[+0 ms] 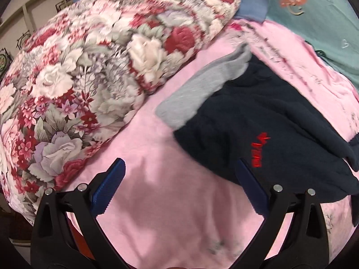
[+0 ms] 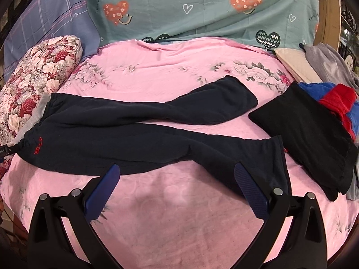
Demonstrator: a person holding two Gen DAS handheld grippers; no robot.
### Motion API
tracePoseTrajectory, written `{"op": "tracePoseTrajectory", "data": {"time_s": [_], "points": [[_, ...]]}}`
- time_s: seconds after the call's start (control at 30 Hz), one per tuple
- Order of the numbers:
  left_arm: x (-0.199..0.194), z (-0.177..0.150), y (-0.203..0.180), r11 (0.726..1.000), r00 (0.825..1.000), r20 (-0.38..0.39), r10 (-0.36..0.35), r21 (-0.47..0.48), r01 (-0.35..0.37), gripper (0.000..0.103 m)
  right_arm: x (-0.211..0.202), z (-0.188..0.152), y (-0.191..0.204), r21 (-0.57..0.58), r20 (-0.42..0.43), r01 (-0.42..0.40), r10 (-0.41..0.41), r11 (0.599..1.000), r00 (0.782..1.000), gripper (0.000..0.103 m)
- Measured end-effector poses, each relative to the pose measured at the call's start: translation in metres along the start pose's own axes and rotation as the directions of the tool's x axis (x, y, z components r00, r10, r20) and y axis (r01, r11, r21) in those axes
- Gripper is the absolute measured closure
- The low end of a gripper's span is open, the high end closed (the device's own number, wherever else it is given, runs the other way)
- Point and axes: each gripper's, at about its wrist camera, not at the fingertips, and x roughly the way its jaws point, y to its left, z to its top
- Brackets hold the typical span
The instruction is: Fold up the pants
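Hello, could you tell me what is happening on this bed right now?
A person holding a claw in each hand is about to fold a pair of dark navy pants, which lie spread flat on the pink bedsheet, legs apart, waistband near the floral pillow. Both the left claw and the right claw hover open above the sheet, gripping nothing. Another dark folded garment lies to the right. No fold has been made yet.

Left claw (image 1: 179, 174) spread wide above pink bedsheet (image 1: 157, 201), dark pants (image 1: 258, 123) with red logo (image 1: 259, 150), floral quilt (image 1: 89, 67) alongside
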Motion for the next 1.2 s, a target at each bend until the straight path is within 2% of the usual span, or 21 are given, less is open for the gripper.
{"op": "tracePoseTrajectory", "data": {"time_s": [0.13,0.3,0.33,0.4,0.47,0.57,0.67,0.7,0.73,0.77,0.83,0.9,1.0,1.03,1.07,1.1,1.13,1.2], "points": [[0.022,0.011,0.008,0.999,0.998,-0.057,-0.021,-0.027,0.02,0.003,0.01,0.003,0.004,-0.01,-0.026,-0.014,0.014,1.0,1.0,0.001],[0.054,0.029,0.007,0.99,0.983,-0.151,-0.106,-0.11,0.09,0.004,0.009,0.012,0.002,-0.027,-0.018,0.011,-0.012,1.0,1.0,0.001],[0.055,0.029,0.007,0.988,0.983,-0.145,-0.112,-0.119,0.095,0.008,0.008,0.013,-0.002,-0.019,-0.018,0.021,-0.022,1.0,1.0,0.001],[0.055,0.032,0.0,0.989,0.985,-0.128,-0.112,-0.109,0.098,0.029,0.007,0.018,-0.02,0.015,-0.026,0.048,-0.048,0.999,0.999,0.001],[0.059,0.035,-0.013,0.992,0.983,-0.139,-0.118,-0.062,0.111,0.064,0.007,0.021,-0.052,0.067,-0.056,0.092,-0.088,0.994,0.995,0.001],[0.062,0.038,-0.021,0.996,0.988,-0.133,-0.082,-0.043,0.077,0.075,0.003,0.022,-0.102,0.152,-0.083,0.161,-0.15,0.975,0.985,0.001],[0.063,0.039,-0.02,0.996,0.988,-0.131,-0.078,-0.054,0.072,0.077,-0.001,0.019,-0.147,0.211,-0.111,0.229,-0.209,0.95,0.972,0.003],[0.063,0.04,-0.019,0.996,0.988,-0.133,-0.081,-0.057,0.074,0.077,0.001,0.017,-0.157,0.219,-0.133,0.237,-0.212,0.946,0.968,0.006],[0.063,0.04,-0.019,0.996,0.988,-0.134,-0.081,-0.058,0.073,0.077,0.005,0.013,-0.166,0.235,-0.177,0.226,-0.187,0.945,0.966,0.015],[0.062,0.038,-0.017,0.996,0.988,-0.135,-0.08,-0.06,0.073,0.077,0.008,0.009,-0.171,0.249,-0.204,0.2,-0.15,0.948,0.967,0.024],[0.062,0.037,-0.018,0.996,0.988,-0.135,-0.074,-0.058,0.066,0.077,0.018,0.0,-0.176,0.266,-0.26,0.131,-0.06,0.955,0.964,0.033],[0.064,0.035,-0.022,0.997,0.987,-0.145,-0.066,-0.054,0.058,0.076,0.03,-0.007,-0.174,0.265,-0.3,0.082,0.001,0.961,0.954,0.034],[0.069,0.036,-0.028,0.998,0.988,-0.149,-0.045,-0.048,0.039,0.069,0.039,-0.006,-0.172,0.276,-0.301,0.083,0.004,0.958,0.954,0.034],[0.069,0.037,-0.03,0.999,0.988,-0.148,-0.035,-0.046,0.028,0.063,0.044,-0.004,-0.174,0.288,-0.29,0.075,0.012,0.955,0.957,0.034],[0.07,0.037,-0.031,0.999,0.989,-0.147,-0.029,-0.044,0.023,0.058,0.049,-0.003,-0.175,0.305,-0.292,0.066,0.027,0.95,0.956,0.039],[0.07,0.038,-0.032,0.999,0.989,-0.147,-0.03,-0.047,0.023,0.058,0.055,-0.001,-0.175,0.318,-0.298,0.053,0.047,0.947,0.953,0.048],[0.07,0.038,-0.031,0.999,0.989,-0.146,-0.029,-0.049,0.022,0.058,0.062,0.0,-0.176,0.327,-0.3,0.034,0.069,0.944,0.951,0.068],[0.069,0.038,-0.032,0.998,0.99,-0.134,-0.033,-0.048,0.027,0.069,0.068,0.005,-0.176,0.323,-0.28,0.058,0.037,0.944,0.959,0.096]]}}
